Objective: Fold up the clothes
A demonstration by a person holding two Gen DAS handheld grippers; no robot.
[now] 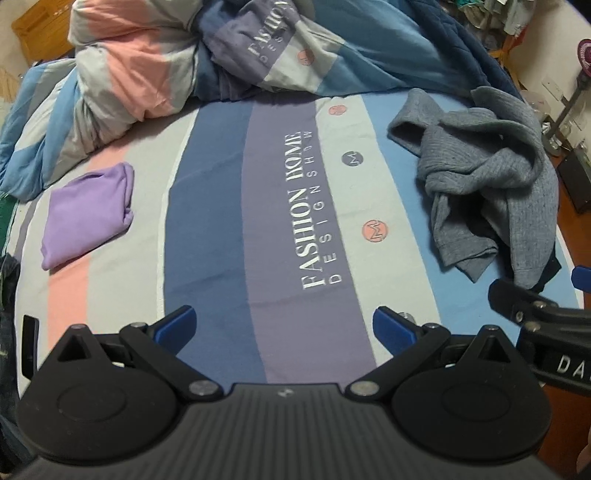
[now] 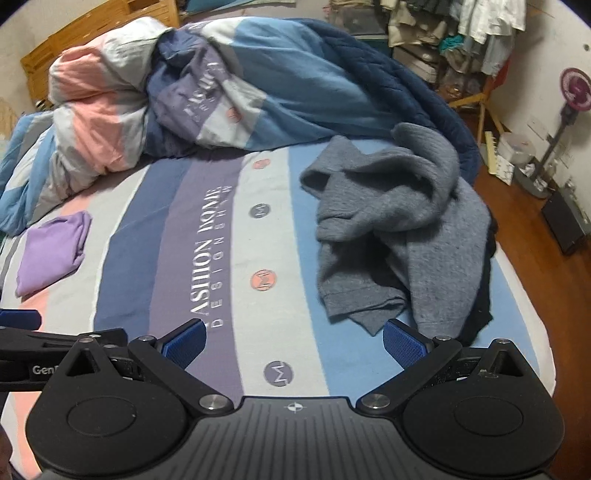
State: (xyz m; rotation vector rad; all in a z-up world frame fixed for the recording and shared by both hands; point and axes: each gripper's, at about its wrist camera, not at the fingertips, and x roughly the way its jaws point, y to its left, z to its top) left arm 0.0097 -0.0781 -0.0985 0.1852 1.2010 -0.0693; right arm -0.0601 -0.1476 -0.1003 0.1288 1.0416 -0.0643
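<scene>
A crumpled grey knit garment (image 1: pixel 491 184) lies on the right side of the striped bed sheet (image 1: pixel 229 206); it also shows in the right wrist view (image 2: pixel 399 236), with something dark under its right edge. A folded purple garment (image 1: pixel 86 214) lies flat on the left, also in the right wrist view (image 2: pixel 53 251). My left gripper (image 1: pixel 284 325) is open and empty above the sheet's near middle. My right gripper (image 2: pixel 293 341) is open and empty, its right finger close to the grey garment's near hem.
A bunched striped duvet (image 1: pixel 147 62) and a dark blue quilt (image 2: pixel 388 85) fill the far end of the bed. Beyond the bed's right edge are a wooden floor (image 2: pixel 535 240), a standing fan (image 2: pixel 569 110) and hanging clothes (image 2: pixel 461 22).
</scene>
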